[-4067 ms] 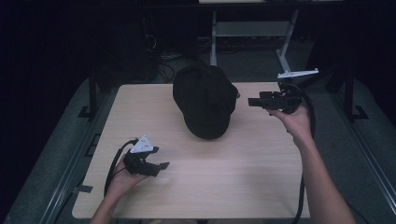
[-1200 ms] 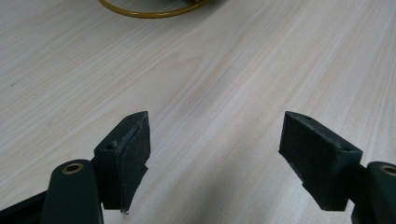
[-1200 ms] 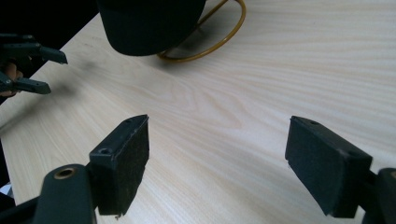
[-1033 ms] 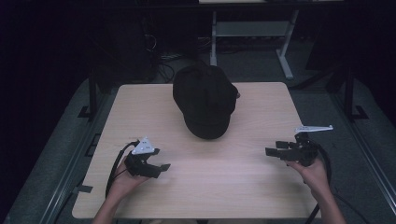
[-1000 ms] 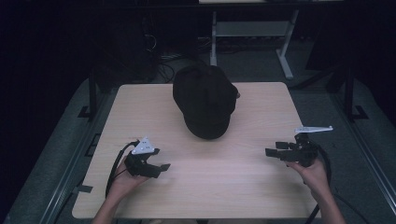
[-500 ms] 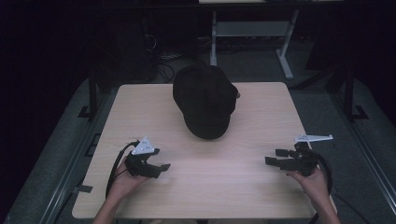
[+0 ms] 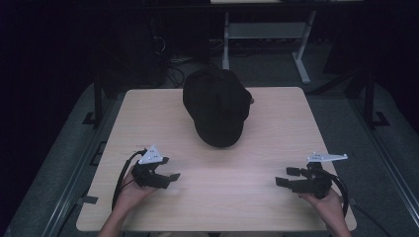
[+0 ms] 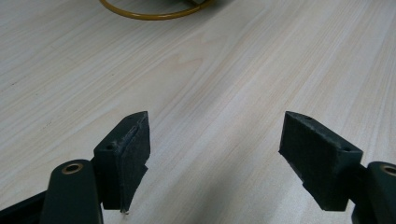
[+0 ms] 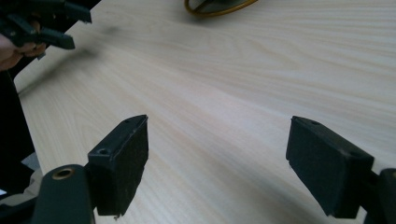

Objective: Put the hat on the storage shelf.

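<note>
A black cap (image 7: 217, 106) lies at the far middle of the light wooden table (image 7: 148, 113); its yellow-edged brim rim (image 8: 154, 14) shows at the top of the left gripper view, and the brim rim (image 9: 219, 7) at the top of the right gripper view. My left gripper (image 7: 170, 178) rests low at the near left, open, with bare table between its pads (image 8: 126, 154). My right gripper (image 7: 286, 177) sits at the near right, open, nothing between its pads (image 9: 119, 161), pointing left across the table. The left gripper (image 9: 37, 25) appears far off in the right gripper view.
Grey floor surrounds the table. A white desk frame (image 7: 267, 29) stands behind it, with cables (image 7: 173, 69) on the floor at the back left. A black cable (image 7: 121, 177) loops from the left gripper.
The right gripper has come from beside the cap at the far right down to the near right edge of the table. The left gripper has stayed put.
</note>
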A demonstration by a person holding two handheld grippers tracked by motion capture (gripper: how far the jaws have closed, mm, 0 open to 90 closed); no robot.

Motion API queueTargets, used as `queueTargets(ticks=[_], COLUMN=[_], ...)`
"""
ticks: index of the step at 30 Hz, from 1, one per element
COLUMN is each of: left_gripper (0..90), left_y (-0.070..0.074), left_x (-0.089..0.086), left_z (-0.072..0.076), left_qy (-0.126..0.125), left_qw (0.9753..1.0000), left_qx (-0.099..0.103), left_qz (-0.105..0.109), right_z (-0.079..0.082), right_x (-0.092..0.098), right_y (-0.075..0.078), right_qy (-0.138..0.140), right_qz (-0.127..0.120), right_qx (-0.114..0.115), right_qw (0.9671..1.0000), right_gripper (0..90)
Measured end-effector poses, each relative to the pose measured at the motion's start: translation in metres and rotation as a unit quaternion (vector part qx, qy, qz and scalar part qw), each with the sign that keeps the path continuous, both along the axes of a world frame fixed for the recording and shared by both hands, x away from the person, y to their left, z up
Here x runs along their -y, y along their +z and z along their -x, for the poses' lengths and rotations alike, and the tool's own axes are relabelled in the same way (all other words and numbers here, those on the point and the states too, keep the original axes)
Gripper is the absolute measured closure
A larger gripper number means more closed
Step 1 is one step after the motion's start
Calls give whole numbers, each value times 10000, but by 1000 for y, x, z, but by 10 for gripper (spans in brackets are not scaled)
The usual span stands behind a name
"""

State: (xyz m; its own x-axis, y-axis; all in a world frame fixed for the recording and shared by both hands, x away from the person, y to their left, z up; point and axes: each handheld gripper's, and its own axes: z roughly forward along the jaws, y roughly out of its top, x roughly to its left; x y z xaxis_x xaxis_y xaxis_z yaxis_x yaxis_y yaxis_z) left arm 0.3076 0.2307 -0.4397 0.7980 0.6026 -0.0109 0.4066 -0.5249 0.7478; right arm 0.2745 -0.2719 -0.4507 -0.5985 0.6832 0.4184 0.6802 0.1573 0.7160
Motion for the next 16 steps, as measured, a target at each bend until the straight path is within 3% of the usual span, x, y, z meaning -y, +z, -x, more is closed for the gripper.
queueTargets(ticks=[10,16], left_gripper=[241,241], left_y=[0,0], left_x=[-3,-4], left_z=[0,0], left_qy=[89,131], left_qw=[9998,9996], left_qx=[86,117], left_qz=[164,228], right_z=[4,4], right_x=[-16,-15], right_y=[-3,-3], right_qy=[195,154], right_qz=[114,104], right_qx=[26,95], right_qw=[9997,9998], right_gripper=[203,200])
